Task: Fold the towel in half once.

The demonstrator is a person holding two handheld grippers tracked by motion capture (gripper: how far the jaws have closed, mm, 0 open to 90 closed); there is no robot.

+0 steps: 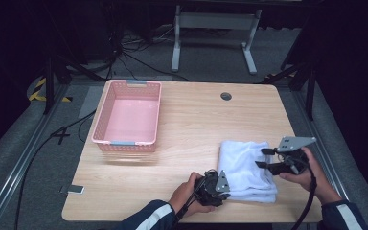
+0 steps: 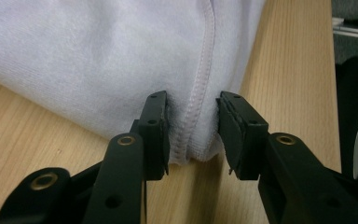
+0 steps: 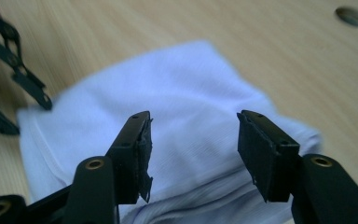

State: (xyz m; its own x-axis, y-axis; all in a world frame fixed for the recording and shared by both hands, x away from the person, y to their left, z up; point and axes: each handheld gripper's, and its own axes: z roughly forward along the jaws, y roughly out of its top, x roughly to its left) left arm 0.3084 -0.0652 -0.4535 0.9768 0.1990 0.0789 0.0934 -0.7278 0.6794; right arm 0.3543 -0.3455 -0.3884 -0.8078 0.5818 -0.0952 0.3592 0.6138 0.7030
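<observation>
Cloth (image 1: 243, 165), white and folded into a thick, roughly square stack, lies on the near right part of the desk (image 1: 191, 120), its front edge close to the desk's near edge. In my left gripper view the fabric (image 2: 98, 60) is a fine knit with a stitched hem running down to the corner nearest me, where the layers bunch into a rounded fold. In my right gripper view its surface (image 3: 182, 121) is smooth, with a faint ribbed weave and a soft crease along one side. I can read no brand, label or writing on it.

My left gripper (image 1: 219, 183) sits low at the cloth's near left corner. Its jaws stand on either side of that hemmed corner, the left one touching the fabric, the right one just beside it with a slight gap, so they bracket the corner and are not clamped on it.

My right gripper (image 1: 267, 158) hangs over the cloth's right edge, jaws spread with nothing between them but the fabric lying below.

Farther off, at the far left of the desk, stands a pink plastic basket (image 1: 106, 115) with lattice walls and grey handles.
</observation>
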